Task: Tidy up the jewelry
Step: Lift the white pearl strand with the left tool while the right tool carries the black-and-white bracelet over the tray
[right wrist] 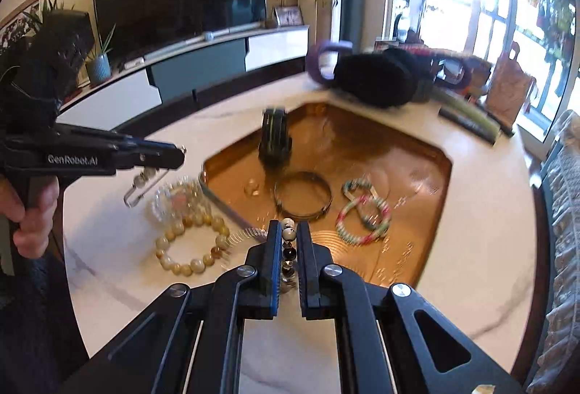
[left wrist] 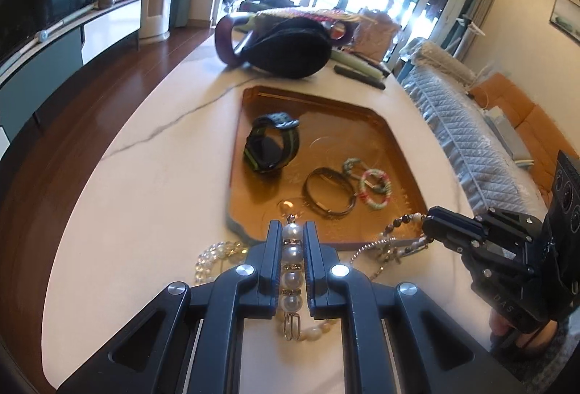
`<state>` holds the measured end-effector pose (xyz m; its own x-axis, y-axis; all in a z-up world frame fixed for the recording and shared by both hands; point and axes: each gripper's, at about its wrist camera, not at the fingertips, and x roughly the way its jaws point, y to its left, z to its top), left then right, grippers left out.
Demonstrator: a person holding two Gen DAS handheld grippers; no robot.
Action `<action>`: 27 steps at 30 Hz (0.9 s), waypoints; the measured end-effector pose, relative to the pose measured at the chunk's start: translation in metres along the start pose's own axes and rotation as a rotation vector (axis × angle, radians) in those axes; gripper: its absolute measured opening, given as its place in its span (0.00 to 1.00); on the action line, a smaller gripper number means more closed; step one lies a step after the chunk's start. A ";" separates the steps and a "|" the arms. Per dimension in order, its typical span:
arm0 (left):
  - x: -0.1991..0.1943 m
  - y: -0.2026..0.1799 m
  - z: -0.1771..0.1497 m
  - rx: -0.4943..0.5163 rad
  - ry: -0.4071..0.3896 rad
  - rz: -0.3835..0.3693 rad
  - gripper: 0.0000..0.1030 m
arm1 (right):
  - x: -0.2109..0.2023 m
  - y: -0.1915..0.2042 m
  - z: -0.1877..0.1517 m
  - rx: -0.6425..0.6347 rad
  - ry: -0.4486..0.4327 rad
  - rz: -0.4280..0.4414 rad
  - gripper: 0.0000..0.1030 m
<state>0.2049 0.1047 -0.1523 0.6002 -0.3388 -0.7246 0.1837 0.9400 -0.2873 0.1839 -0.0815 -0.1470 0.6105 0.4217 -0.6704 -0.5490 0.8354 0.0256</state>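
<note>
Left wrist view: the left claw [left wrist: 293,231] is pinched on a pearl clip [left wrist: 292,270], round glossy pearls with glittery spacers on a wire clasp, held above the white marble worktop [left wrist: 152,198] just short of the amber tray [left wrist: 373,125]. The right claw [right wrist: 289,231] is clamped on a beaded strand [right wrist: 288,249] of dark and pale stones over the tray's near edge. In the tray lie a dark metal bangle [right wrist: 303,194], a woven pastel bracelet [right wrist: 362,216] and a strapped watch [left wrist: 272,147]; a yellow-bead bracelet [right wrist: 192,245] rests on the marble.
</note>
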 end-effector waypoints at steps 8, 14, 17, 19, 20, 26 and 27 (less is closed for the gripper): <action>-0.017 -0.023 0.007 0.039 -0.073 -0.015 0.11 | -0.029 -0.008 0.010 0.031 -0.100 -0.003 0.07; -0.029 -0.039 0.015 0.069 -0.130 -0.019 0.11 | -0.048 -0.004 0.018 0.018 -0.158 0.009 0.07; -0.038 -0.051 0.020 0.092 -0.170 -0.015 0.11 | -0.056 -0.003 0.021 0.021 -0.179 0.018 0.07; -0.048 -0.063 0.024 0.118 -0.213 -0.015 0.11 | -0.065 -0.002 0.024 0.022 -0.202 0.022 0.07; -0.053 -0.067 0.025 0.130 -0.232 -0.009 0.11 | -0.071 0.000 0.025 0.019 -0.213 0.025 0.07; -0.074 -0.091 0.037 0.166 -0.282 -0.026 0.11 | -0.115 0.003 0.042 -0.001 -0.298 -0.009 0.07; -0.077 -0.095 0.040 0.170 -0.290 -0.029 0.11 | -0.121 0.002 0.046 0.006 -0.308 -0.018 0.07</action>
<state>0.1726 0.0431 -0.0446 0.7850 -0.3633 -0.5019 0.3165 0.9315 -0.1792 0.1354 -0.1151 -0.0317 0.7651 0.4927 -0.4146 -0.5336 0.8455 0.0201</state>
